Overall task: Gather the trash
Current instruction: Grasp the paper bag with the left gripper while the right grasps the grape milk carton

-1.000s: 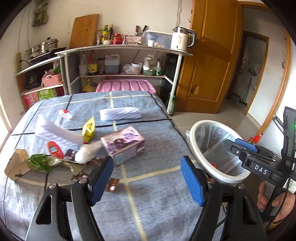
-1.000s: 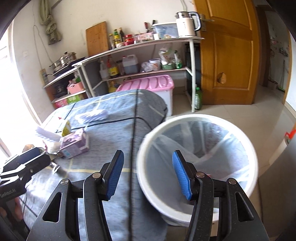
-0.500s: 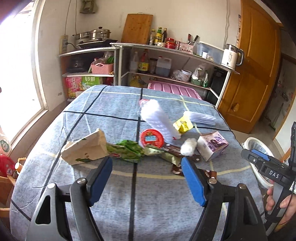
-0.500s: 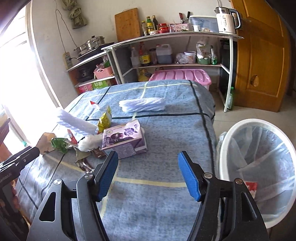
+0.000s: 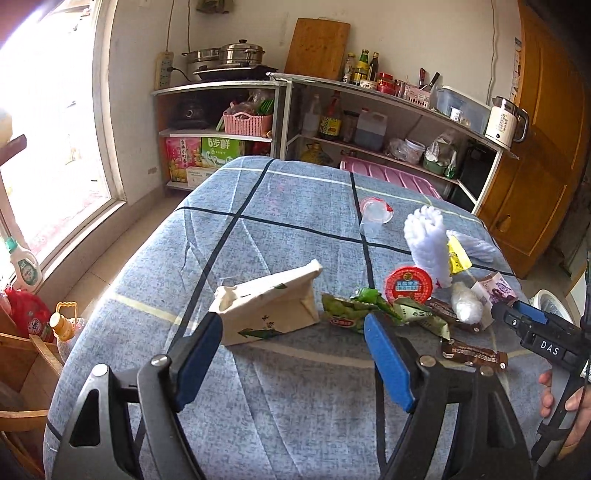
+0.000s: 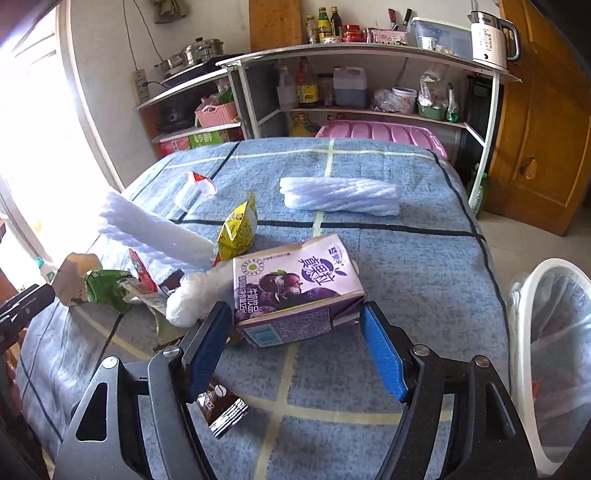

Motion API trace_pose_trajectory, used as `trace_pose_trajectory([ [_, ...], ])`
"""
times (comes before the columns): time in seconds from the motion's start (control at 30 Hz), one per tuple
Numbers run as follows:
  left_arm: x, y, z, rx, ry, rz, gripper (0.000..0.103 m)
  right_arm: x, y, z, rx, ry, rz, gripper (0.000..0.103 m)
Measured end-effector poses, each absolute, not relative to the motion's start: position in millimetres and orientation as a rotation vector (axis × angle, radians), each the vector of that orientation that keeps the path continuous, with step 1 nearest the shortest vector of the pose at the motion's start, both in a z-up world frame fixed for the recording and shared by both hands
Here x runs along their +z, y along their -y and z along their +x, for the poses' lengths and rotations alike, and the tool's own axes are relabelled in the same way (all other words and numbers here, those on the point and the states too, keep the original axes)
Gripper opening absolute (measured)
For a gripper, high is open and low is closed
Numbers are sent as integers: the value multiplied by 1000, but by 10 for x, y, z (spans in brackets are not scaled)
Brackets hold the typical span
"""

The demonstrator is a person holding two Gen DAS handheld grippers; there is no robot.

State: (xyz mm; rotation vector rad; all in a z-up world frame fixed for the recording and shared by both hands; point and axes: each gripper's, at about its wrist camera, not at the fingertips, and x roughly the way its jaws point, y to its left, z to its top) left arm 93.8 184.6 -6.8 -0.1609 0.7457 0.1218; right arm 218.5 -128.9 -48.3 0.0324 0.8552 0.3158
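Checked blue cloth (image 6: 388, 266) bears a purple carton (image 6: 295, 291) between the right gripper's (image 6: 295, 354) just-widened jaws; left gripper (image 5: 291, 358) spread, empty.

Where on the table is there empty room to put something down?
The far-left cloth between the clear cup and the shelf side is bare. So is the near strip below the beige carton. The right side between the purple milk carton and white foam sleeve is open. The wrapper pile is crowded.

Bright window (image 5: 55, 122) at left, daylight flooding in. Metal shelving (image 5: 369, 110) stands against the pale wall (image 5: 424, 33); wooden door (image 6: 546, 122) at right.
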Motion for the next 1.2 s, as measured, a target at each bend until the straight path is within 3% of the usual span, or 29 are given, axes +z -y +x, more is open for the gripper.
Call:
trace_pose_trajectory([
  [0.4,-277,-1660,1084,-16,-840,-113,81,-552,1896,2171,106,-869,103,72],
  [0.53,-127,-1598,992,-23,-776,-64,81,-427,1985,2040,112,-815,184,72],
  [0.77,-11,-1925,1016,59,-738,-92,81,-267,1664,2220,150,-756,196,72],
  [1.0,-169,-2105,1182,66,-787,-116,82,-482,1394,2550,52,-838,62,73],
  [1.2,-309,-2029,1307,23,-841,-79,83,-573,1593,2604,10,-864,106,73],
])
